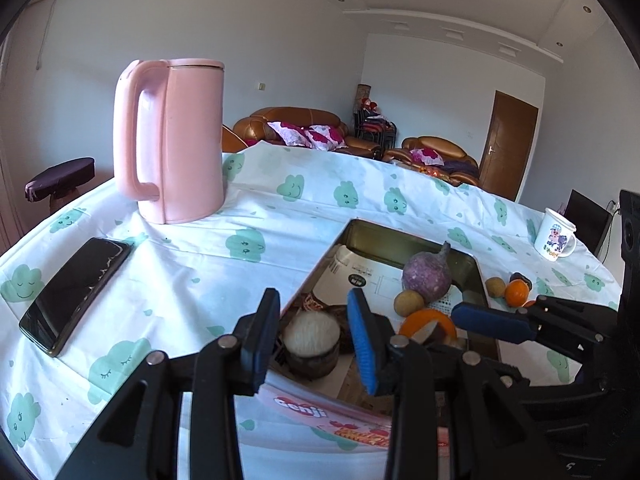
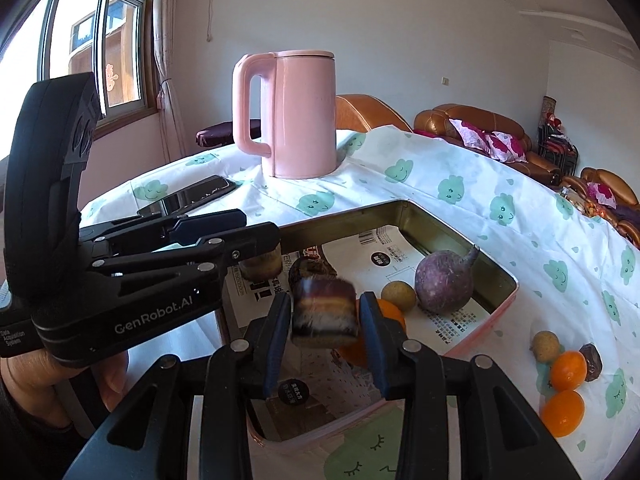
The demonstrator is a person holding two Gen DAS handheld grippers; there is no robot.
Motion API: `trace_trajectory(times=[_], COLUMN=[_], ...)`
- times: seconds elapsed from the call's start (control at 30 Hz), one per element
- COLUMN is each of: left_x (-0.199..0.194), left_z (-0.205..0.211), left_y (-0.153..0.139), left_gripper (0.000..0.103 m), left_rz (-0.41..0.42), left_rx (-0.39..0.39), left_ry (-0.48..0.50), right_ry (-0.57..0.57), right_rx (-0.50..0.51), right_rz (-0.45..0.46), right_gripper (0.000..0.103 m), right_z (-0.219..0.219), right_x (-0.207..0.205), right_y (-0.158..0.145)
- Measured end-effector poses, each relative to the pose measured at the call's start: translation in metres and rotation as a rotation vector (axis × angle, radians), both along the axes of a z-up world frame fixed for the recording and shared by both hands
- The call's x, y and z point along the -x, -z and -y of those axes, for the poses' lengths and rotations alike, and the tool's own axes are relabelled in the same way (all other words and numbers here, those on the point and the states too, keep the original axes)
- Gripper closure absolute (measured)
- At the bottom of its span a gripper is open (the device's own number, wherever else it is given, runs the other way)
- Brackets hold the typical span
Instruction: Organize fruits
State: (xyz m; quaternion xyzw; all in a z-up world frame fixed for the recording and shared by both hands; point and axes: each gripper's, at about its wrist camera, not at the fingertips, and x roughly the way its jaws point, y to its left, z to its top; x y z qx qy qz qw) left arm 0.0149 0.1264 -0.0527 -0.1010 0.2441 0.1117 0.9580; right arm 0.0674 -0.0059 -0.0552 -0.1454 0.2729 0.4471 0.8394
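While over the tin, both grippers gape — right gripper around a cane piece.

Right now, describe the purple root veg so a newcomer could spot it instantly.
Start at the pink kettle, then drop to the open metal tin lined with printed paper. The purple root lies inside by the tin's right wall: the biggest item there, mottled violet with a tapering tail, beside a small tan fruit.

Pink kettle, phone, mug
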Motion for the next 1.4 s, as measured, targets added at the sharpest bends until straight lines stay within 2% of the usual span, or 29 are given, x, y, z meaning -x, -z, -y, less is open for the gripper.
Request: trace_trajectory(times=[0.07, 0.17, 0.27, 0.47, 0.67, 0.77, 0.93, 1.0, 1.07, 1.23, 1.3, 1.4], left_x=[0.001, 0.004, 0.002, -0.01, -0.023, -0.028, -0.039, -0.043, -0.048, -0.063, -0.072, -0.093], left_z=[0.002, 0.008, 0.019, 0.055, 0.086, 0.097, 0.11, 0.116, 0.123, 0.141, 0.149, 0.165], left_y=[-0.002, -0.007, -0.013, -0.018, -0.021, -0.023, -0.025, -0.025, -0.026, -0.026, -0.026, -0.023], left_gripper=[0.046, 0.037, 0.03, 0.026, 0.025, 0.016, 0.016, 0.016, 0.016, 0.018, 0.022, 0.034], left_rz=[0.008, 0.032, 0.048, 0.048, 0.032, 0.034, 0.024, 0.018, 0.014, -0.01, -0.027, -0.073], left_rx=[-0.008, -0.01, -0.016, -0.044, -0.068, -0.085, -0.101, -0.104, -0.113, -0.133, -0.135, -0.145], left_ry=[-0.003, 0.004, 0.024, 0.107, 0.172, 0.19, 0.218, 0.234, 0.251, 0.292, 0.313, 0.35], right_ry=[0.017, 0.062, 0.158, 0.366, 0.347, 0.332, 0.334, 0.334, 0.34, 0.401, 0.44, 0.491], right_rx=[-0.005, -0.006, 0.006, 0.055, 0.073, 0.11, 0.144, 0.151, 0.12, 0.097, 0.096, 0.093], right_rz=[0.016, 0.061, 0.072, 0.011, -0.092, -0.13, -0.166, -0.201, -0.21, -0.122, -0.105, -0.092], right_gripper=[0.056, 0.056, 0.056, 0.055, 0.055, 0.055, 0.055, 0.059, 0.06, 0.061, 0.061, 0.061], right_z=[0.01, 0.038, 0.08, 0.146, 0.147, 0.14, 0.136, 0.137, 0.143, 0.16, 0.17, 0.184], right_x=[0.002, 0.003, -0.009, -0.052, -0.073, -0.077, -0.086, -0.091, -0.092, -0.087, -0.092, -0.103], right_y=[-0.002, -0.008, -0.01, -0.005, 0.005, 0.014, 0.022, 0.026, 0.024, 0.013, 0.011, 0.009])
